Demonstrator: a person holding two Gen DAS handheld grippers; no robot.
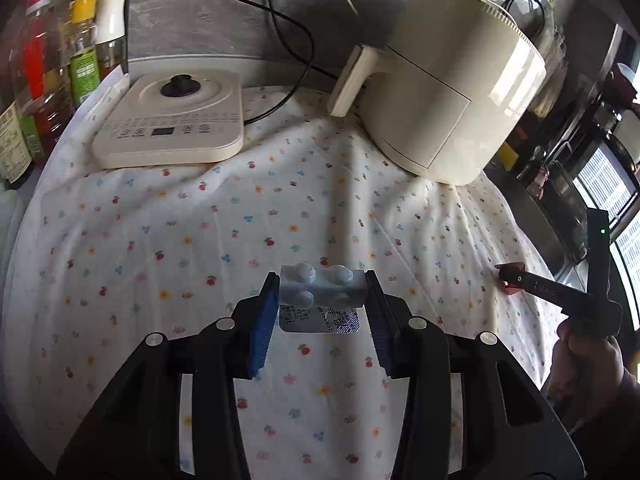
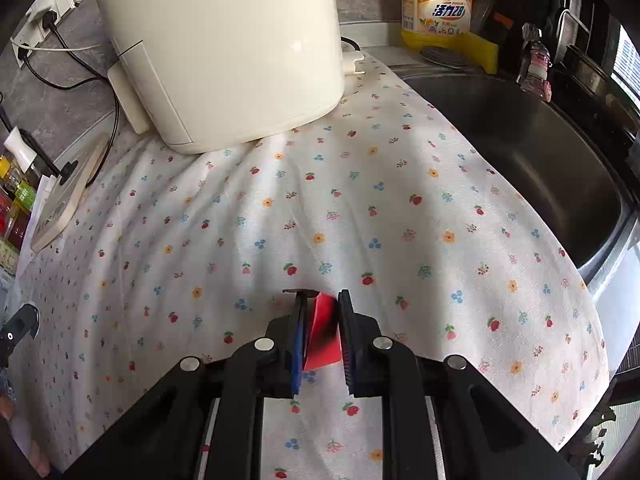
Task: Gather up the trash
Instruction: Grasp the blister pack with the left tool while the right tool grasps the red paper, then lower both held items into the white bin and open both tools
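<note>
My left gripper [image 1: 322, 294] is shut on a used silver pill blister pack [image 1: 320, 292], held just above the flowered cloth [image 1: 240, 232]; its foil side [image 1: 320, 320] shows below the bubbles. My right gripper [image 2: 322, 320] is shut on a red scrap of wrapper [image 2: 322, 332] over the cloth [image 2: 360, 208]. The right gripper also shows in the left wrist view [image 1: 508, 278] at the cloth's right edge with the red scrap [image 1: 510, 289] in it.
A cream air fryer [image 1: 444, 96] stands at the back right, an induction cooker [image 1: 172, 120] at the back left, oil bottles [image 1: 48, 80] at far left. A steel sink [image 2: 528, 152] lies right of the cloth, with a yellow detergent bottle [image 2: 438, 4] behind it.
</note>
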